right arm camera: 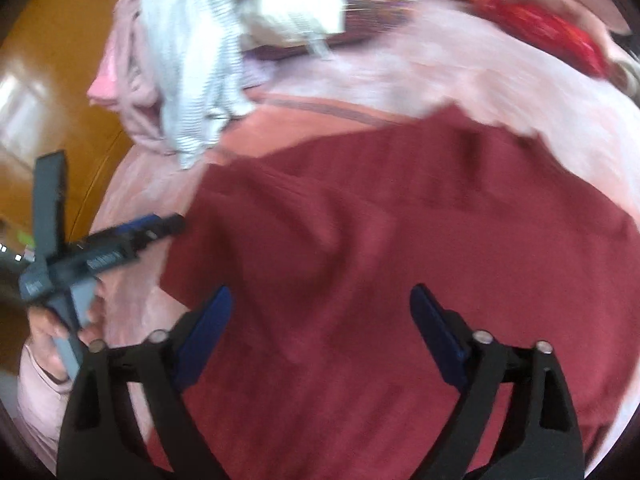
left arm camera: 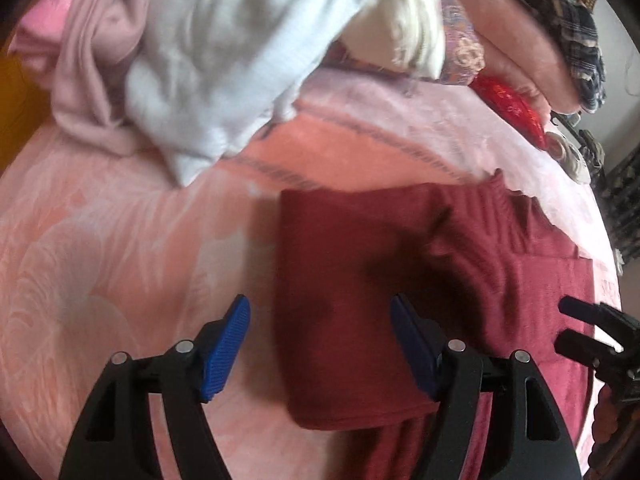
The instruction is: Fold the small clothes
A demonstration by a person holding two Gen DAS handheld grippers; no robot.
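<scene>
A dark red garment lies partly folded on the pink bedspread; it fills the right wrist view. My left gripper is open and empty, just above the garment's left edge. My right gripper is open and empty, over the garment's middle. The right gripper's fingers show at the right edge of the left wrist view. The left gripper shows at the left of the right wrist view, near the garment's left edge.
A pile of pale pink and white clothes lies at the back left, seen also in the right wrist view. A red item and a plaid cloth lie at the back right. The wooden floor is left of the bed.
</scene>
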